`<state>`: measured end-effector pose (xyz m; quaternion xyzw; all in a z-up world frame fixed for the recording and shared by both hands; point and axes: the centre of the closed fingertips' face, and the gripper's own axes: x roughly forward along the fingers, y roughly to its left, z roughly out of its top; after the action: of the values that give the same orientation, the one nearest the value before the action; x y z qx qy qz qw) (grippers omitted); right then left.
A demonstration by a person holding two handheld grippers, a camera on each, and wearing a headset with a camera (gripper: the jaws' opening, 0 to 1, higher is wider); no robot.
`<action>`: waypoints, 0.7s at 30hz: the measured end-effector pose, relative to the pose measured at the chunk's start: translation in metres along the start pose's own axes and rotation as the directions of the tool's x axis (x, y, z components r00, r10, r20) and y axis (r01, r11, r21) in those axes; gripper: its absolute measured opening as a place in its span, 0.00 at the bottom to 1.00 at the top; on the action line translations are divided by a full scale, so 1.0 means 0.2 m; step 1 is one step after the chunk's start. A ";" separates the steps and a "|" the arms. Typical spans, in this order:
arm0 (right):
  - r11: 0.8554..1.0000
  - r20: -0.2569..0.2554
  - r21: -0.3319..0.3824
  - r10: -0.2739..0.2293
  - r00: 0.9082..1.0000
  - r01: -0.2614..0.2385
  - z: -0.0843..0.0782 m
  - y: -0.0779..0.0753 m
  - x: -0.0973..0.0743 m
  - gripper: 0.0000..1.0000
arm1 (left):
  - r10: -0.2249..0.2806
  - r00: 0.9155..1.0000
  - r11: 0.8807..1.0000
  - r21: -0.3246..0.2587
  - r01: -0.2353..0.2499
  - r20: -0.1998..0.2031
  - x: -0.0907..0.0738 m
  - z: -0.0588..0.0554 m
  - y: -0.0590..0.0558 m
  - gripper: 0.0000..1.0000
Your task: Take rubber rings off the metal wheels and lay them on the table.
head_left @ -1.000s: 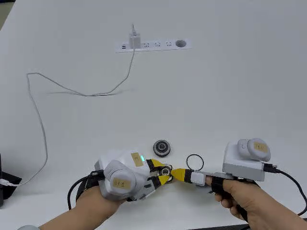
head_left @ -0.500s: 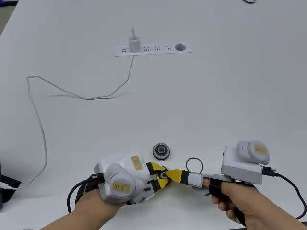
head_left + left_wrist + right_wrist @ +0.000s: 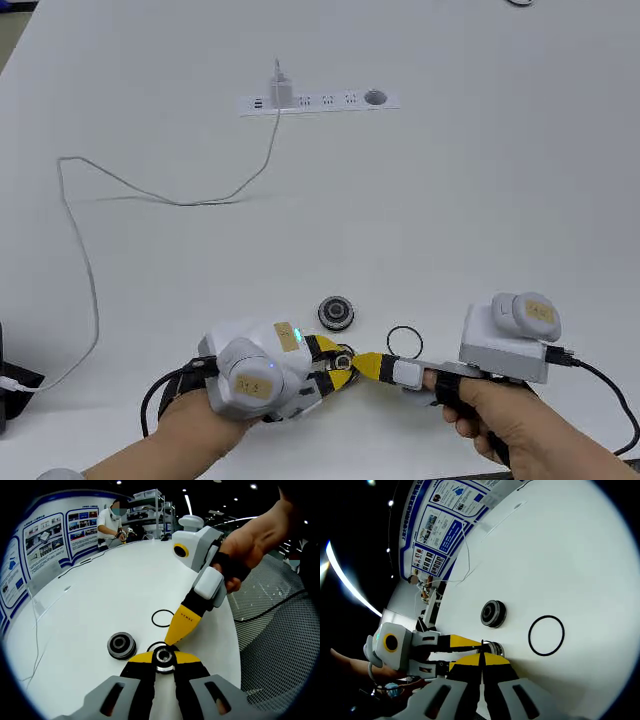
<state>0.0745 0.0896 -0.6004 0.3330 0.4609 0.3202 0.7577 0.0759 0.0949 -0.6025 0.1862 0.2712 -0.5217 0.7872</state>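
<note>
left claw is clenched on the wheel, one yellow tip on each side of the hub, wheel face up at the camera. right claw comes in from across it, jaws pressed together with the tip right at the wheel's rim, and it looks nipped onto the ring, a dark arc of which is lifted off the wheel's far edge. so the ring sits half on, half off the wheel, touching the right tip.

the step in hand, as i read it, is peeling. to do it well: left grip firm so the wheel doesn't spin or slip, right claw pulls up and away from the wheel, walking the rubber around the rim rather than yanking straight out. let go too soon and it may snap back into the groove.

a loose ring lies flat on the table just beyond the wheel, toward the right hand. a second wheel sits near the held wheel, further out, apart from both claws.
</note>
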 end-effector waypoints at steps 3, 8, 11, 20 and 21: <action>1.000 0.003 -0.002 -0.002 1.000 0.002 0.00 0.00 0.00 0.02 | 0.001 1.000 1.000 0.003 -0.001 0.006 0.00 0.00 0.00 0.16; 1.000 0.004 -0.002 -0.005 1.000 0.005 0.01 -0.01 0.00 0.02 | -0.002 1.000 1.000 0.004 0.002 0.020 -0.02 0.01 -0.01 0.19; 1.000 0.005 -0.001 -0.003 1.000 0.003 0.00 0.00 0.00 0.02 | -0.003 0.999 1.000 0.009 0.003 0.035 -0.03 0.02 -0.02 0.21; 1.000 0.005 -0.003 0.000 1.000 0.000 0.00 0.00 0.00 0.02 | 0.014 0.998 1.000 0.010 -0.014 0.055 -0.05 0.02 0.00 0.28; 1.000 0.005 -0.003 0.000 1.000 0.000 0.00 0.00 0.00 0.02 | 0.013 0.998 1.000 0.010 -0.014 0.061 -0.05 0.02 0.00 0.28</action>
<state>0.0749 0.0895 -0.5993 0.3326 0.4587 0.3202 0.7593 0.0731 0.0988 -0.5932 0.1762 0.2430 -0.5233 0.7976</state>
